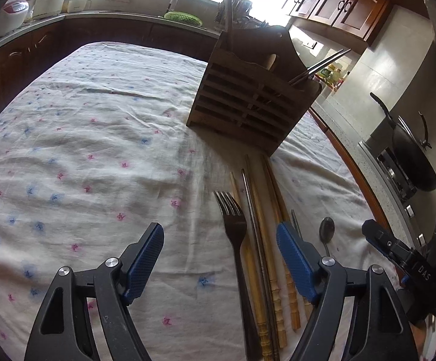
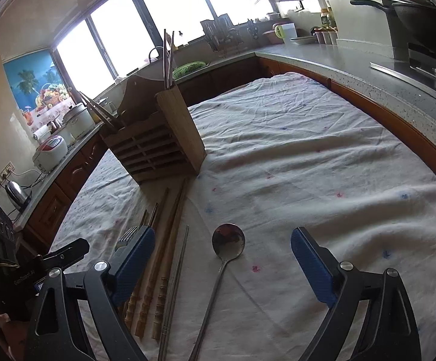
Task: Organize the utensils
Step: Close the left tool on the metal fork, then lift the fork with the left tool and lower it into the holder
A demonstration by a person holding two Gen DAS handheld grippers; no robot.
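Note:
A wooden slatted utensil holder (image 1: 248, 102) stands on the cloth-covered table, with metal chopsticks (image 1: 228, 9) upright in it; it also shows in the right wrist view (image 2: 154, 144). In front of it lie a fork (image 1: 233, 228), bamboo chopsticks (image 1: 266, 240), a metal chopstick (image 1: 254, 228) and a spoon (image 1: 326, 228). My left gripper (image 1: 218, 258) is open and empty above the fork and chopsticks. My right gripper (image 2: 221, 258) is open and empty, with the spoon (image 2: 227, 240) between its fingers and the bamboo chopsticks (image 2: 163, 240) beside its left finger.
The flowered white tablecloth (image 1: 82, 150) covers the table. Kitchen counters run around it, with rice cookers (image 1: 13, 12), a green basket (image 1: 182, 16) and a wok on the stove (image 1: 410, 153). The other gripper shows at the right edge of the left wrist view (image 1: 413, 258).

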